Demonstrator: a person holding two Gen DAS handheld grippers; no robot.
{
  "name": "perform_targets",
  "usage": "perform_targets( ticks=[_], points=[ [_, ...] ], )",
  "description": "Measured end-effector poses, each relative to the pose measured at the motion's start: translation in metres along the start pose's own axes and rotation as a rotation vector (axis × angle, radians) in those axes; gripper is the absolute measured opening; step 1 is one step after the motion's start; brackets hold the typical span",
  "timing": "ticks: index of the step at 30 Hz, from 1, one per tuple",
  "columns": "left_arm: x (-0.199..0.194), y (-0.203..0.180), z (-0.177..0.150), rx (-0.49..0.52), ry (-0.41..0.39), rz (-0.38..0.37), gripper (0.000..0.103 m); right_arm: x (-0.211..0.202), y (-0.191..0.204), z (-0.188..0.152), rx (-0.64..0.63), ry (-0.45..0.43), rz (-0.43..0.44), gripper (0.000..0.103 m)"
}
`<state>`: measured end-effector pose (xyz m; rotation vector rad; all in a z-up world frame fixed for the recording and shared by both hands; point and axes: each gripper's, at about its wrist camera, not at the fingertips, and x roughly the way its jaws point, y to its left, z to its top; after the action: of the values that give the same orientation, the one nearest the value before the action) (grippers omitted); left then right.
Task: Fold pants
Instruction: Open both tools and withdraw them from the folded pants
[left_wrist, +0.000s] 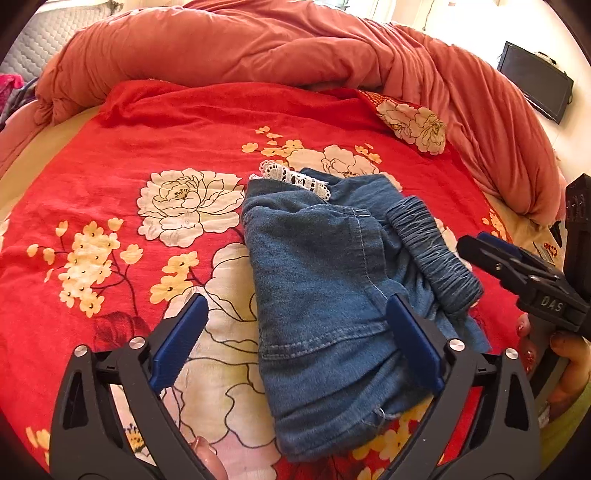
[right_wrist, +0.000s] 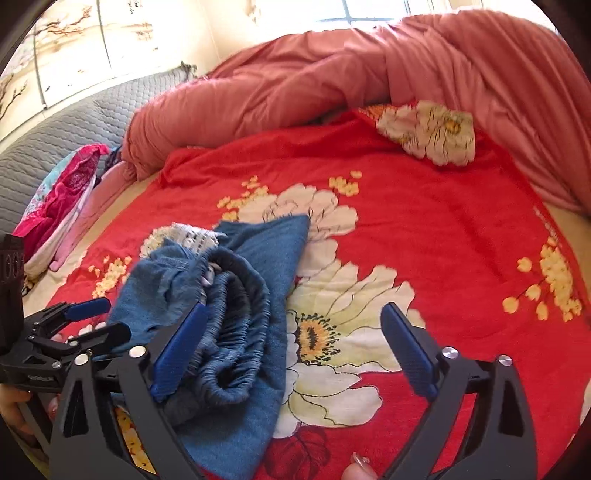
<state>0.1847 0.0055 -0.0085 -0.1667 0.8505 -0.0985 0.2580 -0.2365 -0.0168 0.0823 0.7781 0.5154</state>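
The folded pants (left_wrist: 332, 295) lie on the red flowered bedspread (left_wrist: 110, 221), just ahead of the left gripper (left_wrist: 297, 332), whose jaws stand wide and released, one finger over the denim. The right gripper (right_wrist: 291, 347) is released too, the pants bunched beside its left finger (right_wrist: 181, 343).

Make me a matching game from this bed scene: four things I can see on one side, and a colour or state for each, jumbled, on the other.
Things:
1. pants
2. lace trim
3. quilt
4. left tongs

Descriptions:
A. white, peeking out at the far edge of the denim
B. wide open
C. blue denim, folded into a bundle
D. salmon pink, bunched up at the back of the bed

Pairs: 1-C, 2-A, 3-D, 4-B
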Motion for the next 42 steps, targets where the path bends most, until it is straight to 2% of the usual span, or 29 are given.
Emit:
perform_targets(
  ticks=[6,12,16,23,29,42],
  points=[
    [-0.013,-0.004,-0.002,-0.001,-0.031,0.001,0.094,-0.019,0.010,0.000,-0.040,-0.076,-0.041,0.098],
    [-0.036,-0.005,-0.004,-0.013,-0.097,0.020,0.094,-0.042,0.012,-0.003,-0.040,-0.143,-0.061,0.098],
    [-0.052,-0.012,-0.012,-0.005,-0.152,0.048,0.094,-0.059,0.014,-0.007,-0.039,-0.187,-0.063,0.098],
    [-0.075,-0.018,-0.033,0.004,-0.198,0.063,0.094,-0.087,0.017,-0.025,-0.028,-0.245,-0.071,0.098],
    [-0.092,-0.022,-0.053,-0.010,-0.222,0.048,0.094,-0.101,0.023,-0.043,-0.032,-0.250,-0.072,0.098],
    [-0.107,-0.025,-0.091,-0.013,-0.211,0.066,0.094,-0.117,0.043,-0.074,-0.049,-0.246,-0.064,0.098]
  ],
)
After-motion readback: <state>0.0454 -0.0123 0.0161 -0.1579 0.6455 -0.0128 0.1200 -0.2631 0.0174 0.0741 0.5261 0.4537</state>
